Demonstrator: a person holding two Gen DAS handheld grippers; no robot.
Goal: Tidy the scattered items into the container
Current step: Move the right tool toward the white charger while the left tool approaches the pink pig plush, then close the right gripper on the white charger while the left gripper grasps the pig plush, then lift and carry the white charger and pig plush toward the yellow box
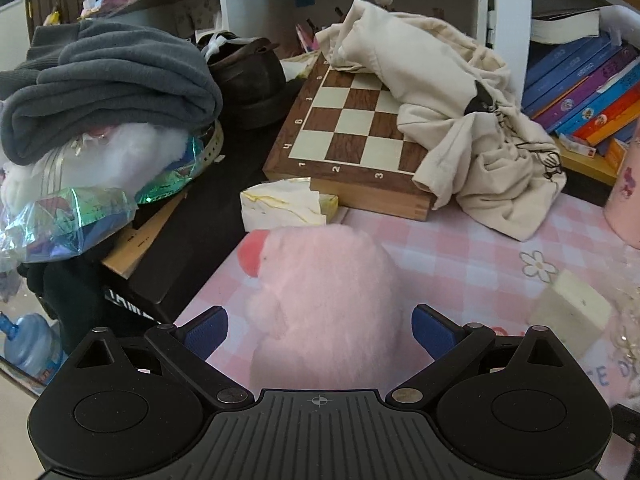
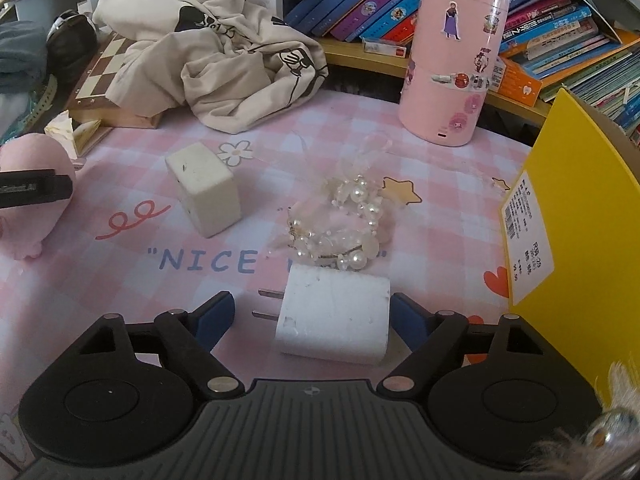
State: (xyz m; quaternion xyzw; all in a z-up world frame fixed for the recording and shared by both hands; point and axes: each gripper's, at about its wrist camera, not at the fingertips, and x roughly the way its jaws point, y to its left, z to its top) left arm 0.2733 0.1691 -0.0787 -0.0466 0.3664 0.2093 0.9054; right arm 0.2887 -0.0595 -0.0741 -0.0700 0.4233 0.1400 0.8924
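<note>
A: Where is the left gripper [image 1: 320, 330]?

B: Low over the pink checked tablecloth [image 1: 460, 248], fingers spread wide. The pink plush toy [image 1: 324, 304] sits right between them and fills most of the gap. A sliver of cloth shows beside the left blue pad [image 1: 206, 334]. I cannot tell whether the right pad touches the fur.

A: So it isn't clamped?

B: No, the jaws stand apart and the toy rests on the cloth. Its red snout points up and to the left, toward a torn tissue pack [image 1: 286, 204] lying against the wooden chessboard [image 1: 352, 128].

A: And the right gripper [image 2: 312, 316]?

B: Also open. A white charger [image 2: 334, 316] lies flat between its fingers, its two prongs pointing at the left finger. The charger sits nearer the right pad, close to it or touching; I cannot tell which. The prongs stop short of the left pad.

A: What else is scattered there?

B: A tangle of pearl beads [image 2: 344, 232] just beyond the charger, touching its far edge. A cream cube plug [image 2: 206, 192] stands further left, apart from both. The yellow container [image 2: 580, 216] rises at the right edge with a white label on its wall. A pink canister [image 2: 452, 68] with stickers stands at the back.
</note>
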